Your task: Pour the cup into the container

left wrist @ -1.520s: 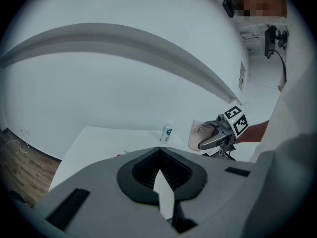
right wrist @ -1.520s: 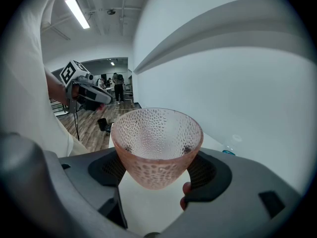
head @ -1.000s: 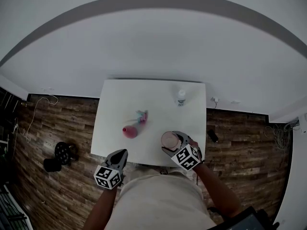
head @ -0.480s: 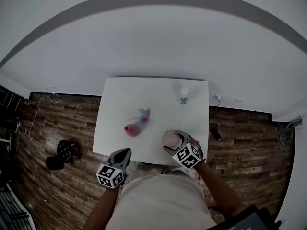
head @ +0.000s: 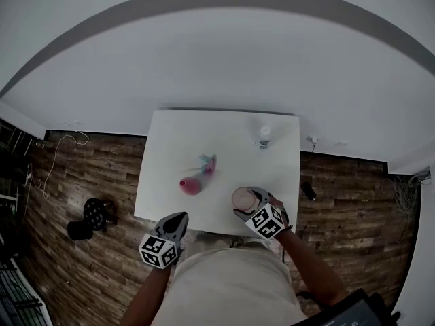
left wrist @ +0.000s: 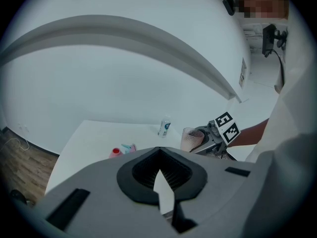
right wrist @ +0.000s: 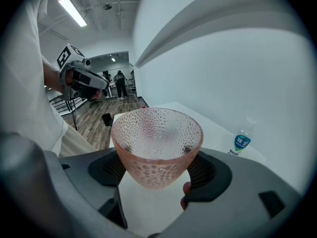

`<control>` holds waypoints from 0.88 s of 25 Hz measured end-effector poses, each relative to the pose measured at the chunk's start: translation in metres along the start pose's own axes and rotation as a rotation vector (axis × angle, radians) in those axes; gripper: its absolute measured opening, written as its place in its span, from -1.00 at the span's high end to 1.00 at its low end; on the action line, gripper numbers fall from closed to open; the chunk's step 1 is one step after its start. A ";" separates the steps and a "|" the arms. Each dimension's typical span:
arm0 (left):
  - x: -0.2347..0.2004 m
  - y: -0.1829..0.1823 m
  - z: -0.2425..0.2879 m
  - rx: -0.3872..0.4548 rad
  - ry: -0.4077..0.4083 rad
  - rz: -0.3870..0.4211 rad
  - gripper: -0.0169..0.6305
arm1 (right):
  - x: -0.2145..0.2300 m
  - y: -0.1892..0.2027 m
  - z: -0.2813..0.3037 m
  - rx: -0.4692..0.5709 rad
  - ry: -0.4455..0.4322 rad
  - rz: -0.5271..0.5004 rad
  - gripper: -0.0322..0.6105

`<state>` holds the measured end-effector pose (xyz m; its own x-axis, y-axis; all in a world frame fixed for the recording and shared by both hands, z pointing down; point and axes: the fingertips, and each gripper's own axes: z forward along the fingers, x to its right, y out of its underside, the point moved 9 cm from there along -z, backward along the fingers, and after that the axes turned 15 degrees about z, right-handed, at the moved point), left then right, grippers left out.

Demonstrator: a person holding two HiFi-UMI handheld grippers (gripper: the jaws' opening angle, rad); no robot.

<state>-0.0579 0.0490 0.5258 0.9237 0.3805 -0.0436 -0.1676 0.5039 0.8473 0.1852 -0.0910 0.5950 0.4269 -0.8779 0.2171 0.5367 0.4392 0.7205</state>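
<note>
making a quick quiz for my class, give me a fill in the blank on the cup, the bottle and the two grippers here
1. The right gripper holds a cup whose colour is ___.
2. The left gripper holds ___.
3. The bottle stands ___ on the table.

Missing words: pink; nothing; upright

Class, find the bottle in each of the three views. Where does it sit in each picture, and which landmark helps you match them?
Head view: bottle upright toward the table's far right corner, above centre.
Left gripper view: bottle near centre, just left of the pink cup.
Right gripper view: bottle at right, beyond the cup.
Shared landmark: the pink cup, seen in all three.
</note>
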 end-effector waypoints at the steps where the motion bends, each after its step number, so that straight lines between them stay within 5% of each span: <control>1: -0.001 0.000 0.003 -0.003 0.001 -0.001 0.91 | 0.002 0.001 0.003 -0.003 -0.002 0.001 -0.25; 22: -0.011 0.012 0.013 -0.049 0.004 0.000 0.91 | 0.005 0.022 0.037 -0.064 -0.030 -0.003 -0.25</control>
<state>-0.0661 0.0412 0.5435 0.9225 0.3833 -0.0459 -0.1841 0.5413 0.8204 0.1722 -0.0932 0.6359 0.4036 -0.8841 0.2353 0.5836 0.4469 0.6780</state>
